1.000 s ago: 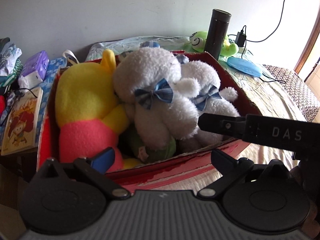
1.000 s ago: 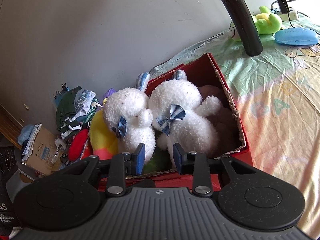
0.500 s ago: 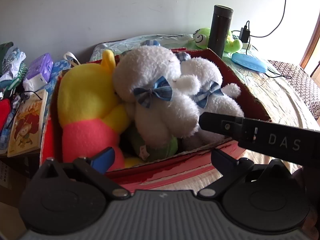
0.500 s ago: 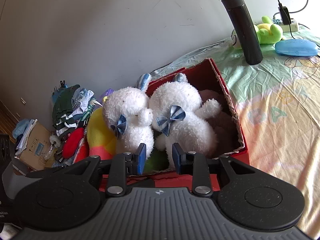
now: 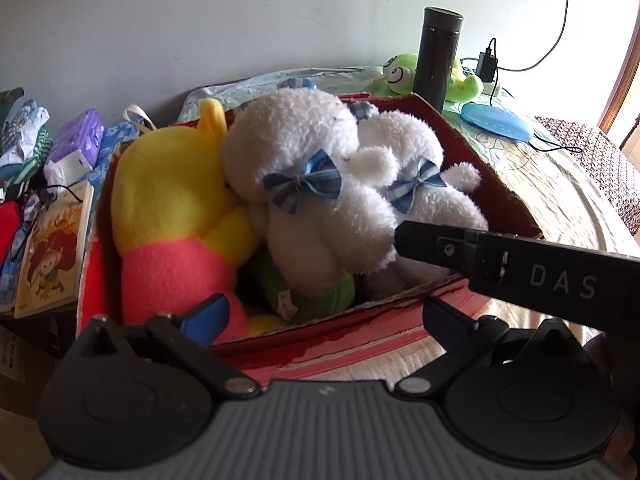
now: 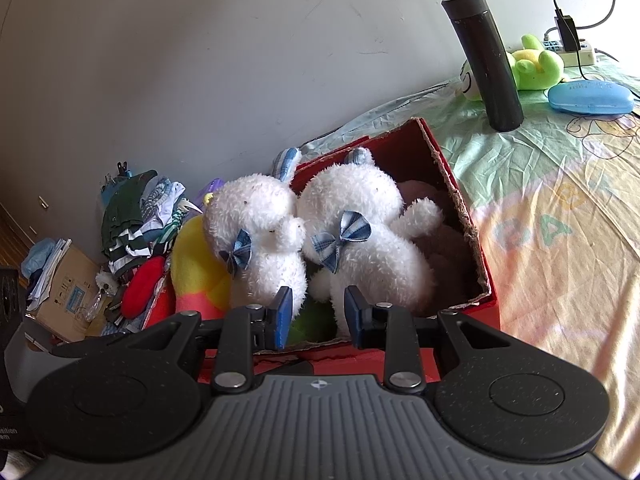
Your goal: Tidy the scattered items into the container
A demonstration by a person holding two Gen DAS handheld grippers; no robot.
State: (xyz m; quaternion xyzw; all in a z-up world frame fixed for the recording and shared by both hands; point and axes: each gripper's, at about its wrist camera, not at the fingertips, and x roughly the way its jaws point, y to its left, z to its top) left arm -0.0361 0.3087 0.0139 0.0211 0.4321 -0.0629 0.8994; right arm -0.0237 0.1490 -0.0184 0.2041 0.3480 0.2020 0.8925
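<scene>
A red cardboard box (image 5: 340, 320) stands on the bed, packed with soft toys. A yellow and pink plush (image 5: 168, 192) lies at its left, two white plushes with blue bows (image 5: 296, 152) (image 5: 420, 148) fill the middle, and a green one (image 5: 320, 296) is underneath. My left gripper (image 5: 324, 314) hovers wide open at the box's near edge, holding nothing. My right gripper (image 6: 318, 316) is open by a narrow gap, just short of the white plushes (image 6: 256, 224) (image 6: 360, 216), with nothing between its pads. It reaches into the left wrist view from the right as a black bar (image 5: 408, 238).
On the bedsheet behind the box are a tall black flask (image 6: 486, 64), a green frog plush (image 6: 536, 66), a blue case (image 6: 588, 96) and a charger with its cable (image 5: 486, 66). Left of the bed lie a picture book (image 5: 52, 248), a purple tissue pack (image 5: 78, 148), piled clothes (image 6: 136, 216) and a carton (image 6: 64, 292).
</scene>
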